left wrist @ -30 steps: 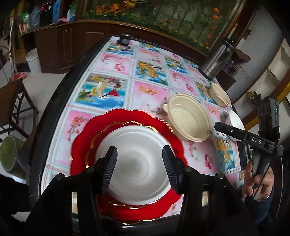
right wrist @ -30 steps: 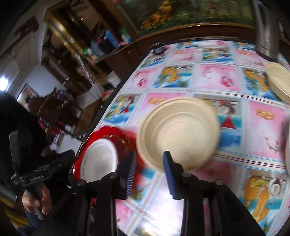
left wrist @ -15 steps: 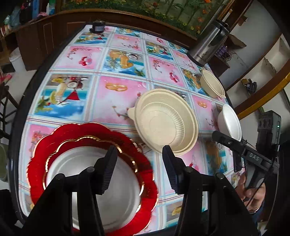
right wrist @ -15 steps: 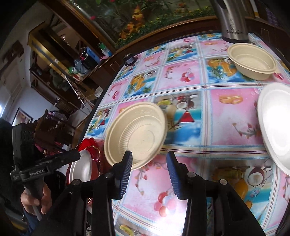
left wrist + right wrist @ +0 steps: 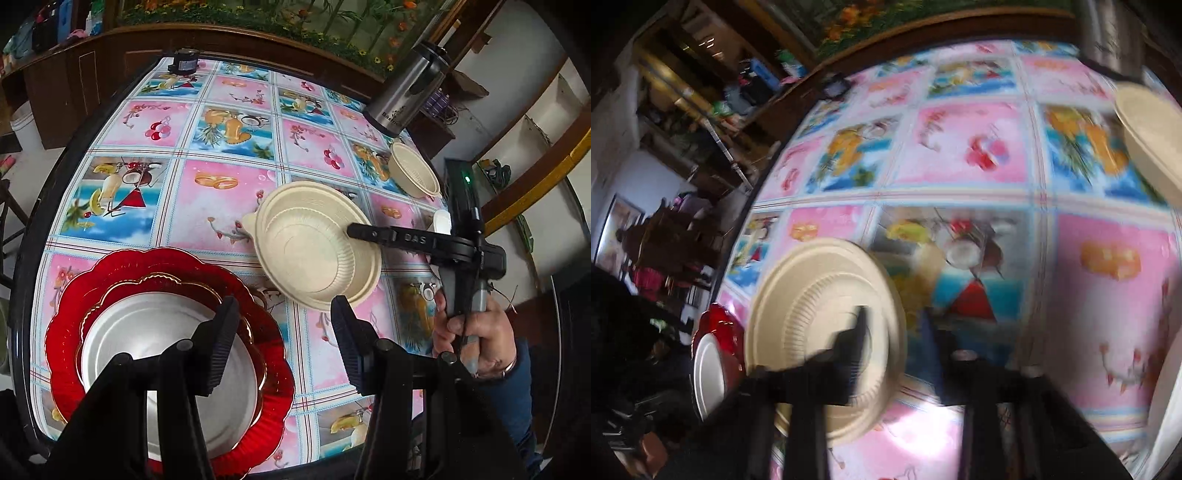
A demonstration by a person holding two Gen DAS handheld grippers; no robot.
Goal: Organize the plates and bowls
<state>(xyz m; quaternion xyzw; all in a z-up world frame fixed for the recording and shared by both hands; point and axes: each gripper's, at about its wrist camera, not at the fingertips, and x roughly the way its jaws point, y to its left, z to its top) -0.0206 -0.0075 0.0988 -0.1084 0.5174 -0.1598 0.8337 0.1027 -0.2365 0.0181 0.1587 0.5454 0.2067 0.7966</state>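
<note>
The right gripper (image 5: 351,230) has just been closing, and its jaws now pinch the rim of the large cream bowl (image 5: 314,251), one finger inside the wall and one outside (the right wrist view is blurred, but the left wrist view shows it plainly). That bowl sits tilted near the middle of the fruit-print tablecloth (image 5: 221,206). The left gripper (image 5: 280,332) hovers about half open and empty. At its eight o'clock a white plate (image 5: 147,332) lies on a red scalloped plate (image 5: 74,295). A smaller cream bowl (image 5: 415,171) stands at two o'clock beside a steel flask (image 5: 406,96).
</note>
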